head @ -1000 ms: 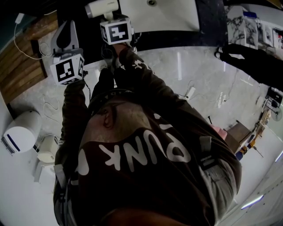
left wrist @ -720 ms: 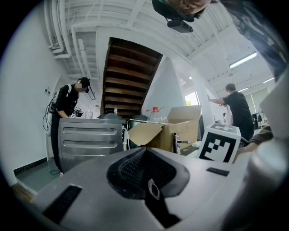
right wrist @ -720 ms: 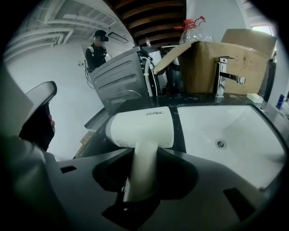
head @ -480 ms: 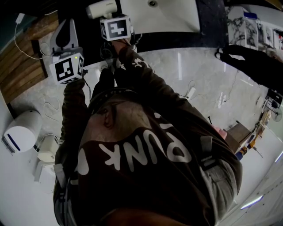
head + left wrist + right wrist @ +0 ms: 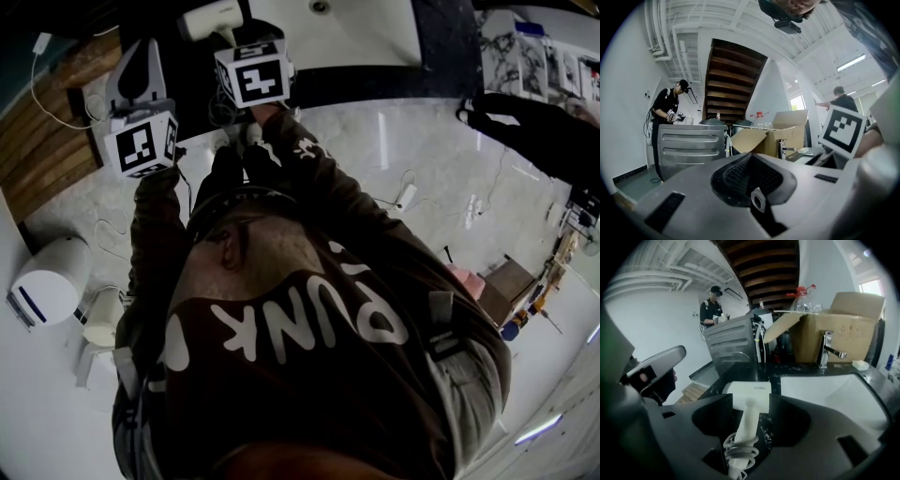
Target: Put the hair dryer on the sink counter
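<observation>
Head view: hair dryer (image 5: 211,17) lay on the dark sink counter (image 5: 448,47), just ahead of my right gripper (image 5: 236,47).
Left gripper view: left gripper (image 5: 751,159) jaws were together, empty.
Right gripper view: jaws stood apart, the dryer's handle between them.

I'm in a big white hall used as a test lab, not a home: a sink (image 5: 834,394) and tap (image 5: 828,348) stand by a cardboard box (image 5: 839,329), under bare ceiling pipes (image 5: 658,33) (cables (image 5: 403,195) trail over the floor (image 5: 375,155)).
</observation>
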Tool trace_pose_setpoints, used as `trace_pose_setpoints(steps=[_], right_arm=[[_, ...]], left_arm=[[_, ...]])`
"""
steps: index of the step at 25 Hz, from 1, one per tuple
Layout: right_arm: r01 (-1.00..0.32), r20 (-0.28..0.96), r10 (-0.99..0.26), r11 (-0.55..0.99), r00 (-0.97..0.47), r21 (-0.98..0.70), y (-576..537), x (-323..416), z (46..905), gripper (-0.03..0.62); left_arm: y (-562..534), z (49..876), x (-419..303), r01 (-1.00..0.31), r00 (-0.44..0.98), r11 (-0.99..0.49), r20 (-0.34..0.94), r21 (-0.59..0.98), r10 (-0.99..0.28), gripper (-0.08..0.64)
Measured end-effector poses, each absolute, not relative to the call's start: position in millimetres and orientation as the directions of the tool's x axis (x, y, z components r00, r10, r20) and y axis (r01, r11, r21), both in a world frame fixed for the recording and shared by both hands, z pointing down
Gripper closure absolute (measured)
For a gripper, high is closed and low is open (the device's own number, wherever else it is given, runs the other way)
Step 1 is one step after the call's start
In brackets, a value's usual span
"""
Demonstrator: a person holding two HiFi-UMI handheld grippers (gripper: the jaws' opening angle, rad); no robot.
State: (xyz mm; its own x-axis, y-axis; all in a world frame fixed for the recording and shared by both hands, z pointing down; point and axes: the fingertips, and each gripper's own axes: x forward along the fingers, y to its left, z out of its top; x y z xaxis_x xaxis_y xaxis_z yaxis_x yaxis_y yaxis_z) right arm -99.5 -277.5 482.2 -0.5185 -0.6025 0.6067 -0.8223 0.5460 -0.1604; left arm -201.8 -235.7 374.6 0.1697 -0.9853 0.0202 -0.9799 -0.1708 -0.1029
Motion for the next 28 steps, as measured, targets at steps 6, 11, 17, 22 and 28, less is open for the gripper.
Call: trace_pose_setpoints(steps=[6, 11, 17, 22, 28], right_arm=[[-0.748, 0.403, -0.668, 0.661, -0.626, -0.066, -260.0, -108.3, 403.6, 0.349], [-0.713, 0.232, -0.698, 0.701, -0.677, 0.029, -240.7, -107.4, 343.4, 0.424], [-0.698, 0.091, -0.705, 0.709, -0.703, 0.102, -224.1, -102.1, 303.5, 0.535], [-0.658, 0.060, -0.669, 0.741, -0.741, 0.135, -211.3, -105.0, 296.1, 0.540], [-0.647, 0.073, -0.659, 0.750, -0.749, 0.138, -205.3, -109.0, 303.6, 0.581]], left_arm=[[-233.3, 359.9, -195.6, -0.974, 0.196, -0.198, 0.026, -0.110, -0.980, 0.568], [-227.1, 335.3, -190.3, -0.968, 0.223, -0.225, 0.030, -0.110, -0.974, 0.566], [-211.8, 311.4, -180.3, -0.961, 0.258, -0.260, 0.040, -0.094, -0.965, 0.566], [-196.3, 308.0, -171.1, -0.950, 0.283, -0.288, 0.057, -0.119, -0.957, 0.568], [-190.4, 314.0, -173.1, -0.953, 0.278, -0.284, 0.070, -0.106, -0.958, 0.566]])
